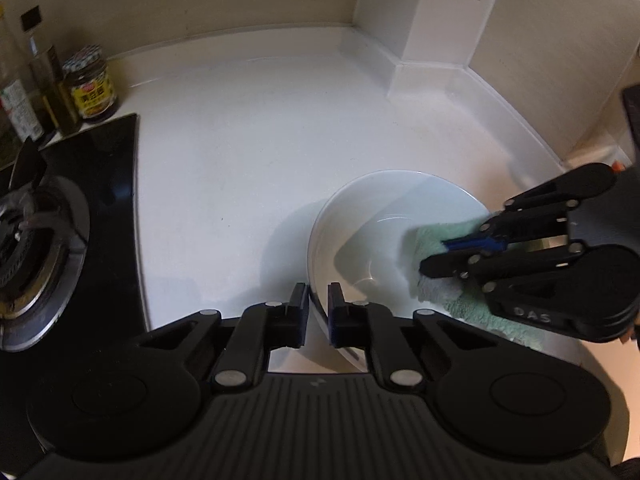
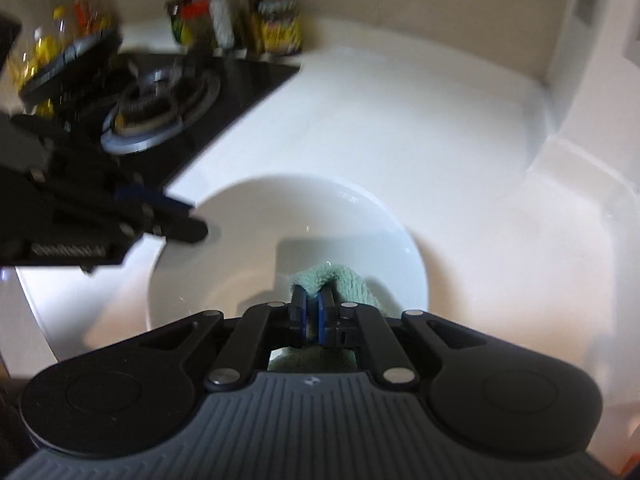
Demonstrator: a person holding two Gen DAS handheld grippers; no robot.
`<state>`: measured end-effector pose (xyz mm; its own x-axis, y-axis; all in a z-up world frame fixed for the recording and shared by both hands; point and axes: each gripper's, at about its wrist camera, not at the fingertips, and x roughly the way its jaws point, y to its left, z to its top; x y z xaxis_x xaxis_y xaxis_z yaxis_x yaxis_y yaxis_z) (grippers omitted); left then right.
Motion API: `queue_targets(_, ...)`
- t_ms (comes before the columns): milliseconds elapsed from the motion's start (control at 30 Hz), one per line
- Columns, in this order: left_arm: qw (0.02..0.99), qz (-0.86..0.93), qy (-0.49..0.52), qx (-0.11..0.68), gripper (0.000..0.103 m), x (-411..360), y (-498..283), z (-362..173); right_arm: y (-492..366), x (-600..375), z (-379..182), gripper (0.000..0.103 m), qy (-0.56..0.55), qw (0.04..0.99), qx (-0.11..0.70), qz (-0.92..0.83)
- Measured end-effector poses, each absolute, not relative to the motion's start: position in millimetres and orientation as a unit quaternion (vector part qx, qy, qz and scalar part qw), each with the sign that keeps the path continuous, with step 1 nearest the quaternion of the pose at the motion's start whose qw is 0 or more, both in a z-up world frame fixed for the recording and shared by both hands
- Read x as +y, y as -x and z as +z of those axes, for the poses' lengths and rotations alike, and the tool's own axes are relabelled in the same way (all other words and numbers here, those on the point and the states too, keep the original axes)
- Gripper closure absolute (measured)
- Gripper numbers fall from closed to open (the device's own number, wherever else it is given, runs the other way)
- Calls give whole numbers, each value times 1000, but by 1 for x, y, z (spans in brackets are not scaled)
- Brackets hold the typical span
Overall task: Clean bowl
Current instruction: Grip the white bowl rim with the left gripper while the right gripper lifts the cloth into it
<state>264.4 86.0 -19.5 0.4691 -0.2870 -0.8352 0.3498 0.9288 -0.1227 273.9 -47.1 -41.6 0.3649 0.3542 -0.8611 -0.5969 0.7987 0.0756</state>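
At lower centre of the left wrist view, a smooth, glossy white bowl [image 1: 384, 240] rests on the pale countertop [image 1: 240, 160]. Left gripper [image 1: 318, 316] pinches its near rim. Right gripper [image 2: 312, 312] clamps a fluffy green cloth [image 2: 344, 280] inside the bowl; "DAS" marks its housing.

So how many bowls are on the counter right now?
1. The white bowl sits on the white counter right of the gas stove, its near rim between the left claw's fingers. Nothing seems stacked inside, only a green cloth.
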Motion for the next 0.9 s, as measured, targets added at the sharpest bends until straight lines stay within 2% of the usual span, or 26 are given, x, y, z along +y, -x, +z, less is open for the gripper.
queue_targets(267,854,-204,-45,476,95,87,-266,-21,-297,-27,-58,99,165,800,504,280)
queue_targets(367,854,-205,-48,475,95,87,-267,-21,-302,-16,-64,98,141,803,500,293)
queue_targets(500,855,-204,-43,474,95,89,-268,-22,-299,0,-70,98,102,760,524,370)
queue_targets(700,855,-210,-39,473,94,92,-269,-24,-283,-3,-64,100,171,714,560,384)
queue_targets(800,855,-210,-45,472,94,91,-270,-25,-287,-8,-60,101,221,725,552,348)
queue_targets(900,856,-209,-50,471,94,89,-269,-25,-295,-2,-60,101,226,759,522,317)
